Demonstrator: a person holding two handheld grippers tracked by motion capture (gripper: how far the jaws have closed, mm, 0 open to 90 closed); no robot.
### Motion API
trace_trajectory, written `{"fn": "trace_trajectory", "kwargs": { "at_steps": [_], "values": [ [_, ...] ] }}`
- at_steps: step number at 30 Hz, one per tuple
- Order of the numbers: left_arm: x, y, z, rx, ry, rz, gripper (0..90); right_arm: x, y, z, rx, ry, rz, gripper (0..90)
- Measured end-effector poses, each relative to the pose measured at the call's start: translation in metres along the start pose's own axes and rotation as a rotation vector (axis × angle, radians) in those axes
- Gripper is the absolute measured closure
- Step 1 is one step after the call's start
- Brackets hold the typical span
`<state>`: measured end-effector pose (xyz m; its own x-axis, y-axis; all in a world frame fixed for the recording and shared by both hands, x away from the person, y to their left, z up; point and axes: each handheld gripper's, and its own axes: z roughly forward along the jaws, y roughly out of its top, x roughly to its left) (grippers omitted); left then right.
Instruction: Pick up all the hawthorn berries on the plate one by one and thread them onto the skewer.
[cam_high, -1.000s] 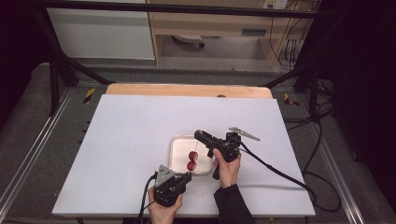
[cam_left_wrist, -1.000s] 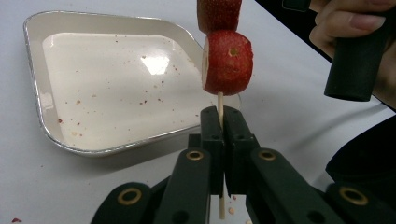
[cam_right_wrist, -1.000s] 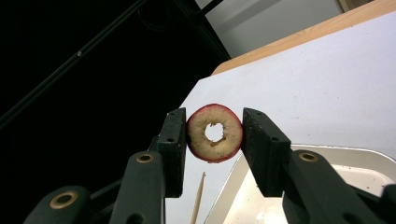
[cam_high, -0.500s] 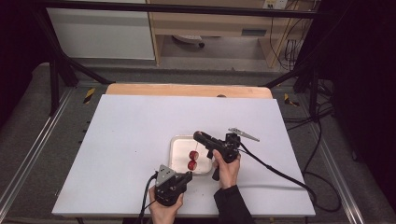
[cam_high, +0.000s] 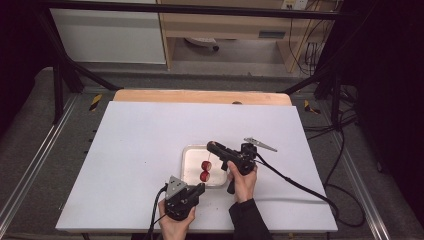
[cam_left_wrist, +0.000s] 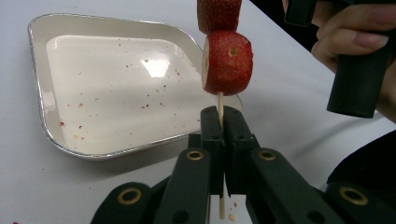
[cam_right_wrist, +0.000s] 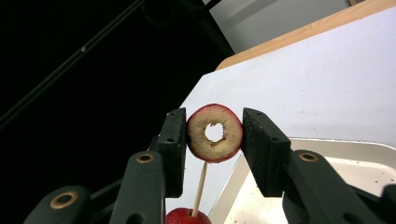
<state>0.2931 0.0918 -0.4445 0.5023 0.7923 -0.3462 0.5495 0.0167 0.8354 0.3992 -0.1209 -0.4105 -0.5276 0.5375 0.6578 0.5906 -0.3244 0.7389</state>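
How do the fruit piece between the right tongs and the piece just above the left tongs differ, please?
The ring-shaped piece sits at the skewer's tip between the right tongs, showing its pale, hollow cut face. The lower piece is already threaded just above the left tongs, showing mostly red skin. Both are red-skinned and cored.

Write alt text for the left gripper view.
The left gripper has its jaws shut on a thin wooden skewer carrying two red fruit pieces. Behind sits an empty crumb-speckled foil tray on a white table.

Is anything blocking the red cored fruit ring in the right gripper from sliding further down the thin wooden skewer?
Only the red fruit pieces already threaded lower on the thin wooden skewer. The stick between them and the red cored fruit ring looks bare.
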Motion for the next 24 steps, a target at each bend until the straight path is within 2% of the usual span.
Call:
{"fn": "trace_trajectory", "kwargs": {
  "at_steps": [7, 12, 16, 24],
  "values": [
    [-0.001, 0.0, 0.0, -0.024, 0.003, -0.042, 88.3, 0.001, -0.005, 0.001, -0.002, 0.004, 0.0, 62.1],
    [0.0, 0.002, 0.002, -0.022, -0.001, -0.061, 88.4, 0.001, -0.01, 0.001, 0.003, 0.007, -0.009, 62.2],
    [0.001, 0.001, 0.004, -0.01, -0.004, -0.062, 88.4, 0.003, -0.012, 0.0, -0.004, -0.002, -0.031, 62.3],
    [-0.001, 0.001, 0.002, -0.032, -0.017, -0.072, 88.5, 0.004, -0.011, -0.003, 0.003, -0.009, -0.073, 62.5]
  ]
}}
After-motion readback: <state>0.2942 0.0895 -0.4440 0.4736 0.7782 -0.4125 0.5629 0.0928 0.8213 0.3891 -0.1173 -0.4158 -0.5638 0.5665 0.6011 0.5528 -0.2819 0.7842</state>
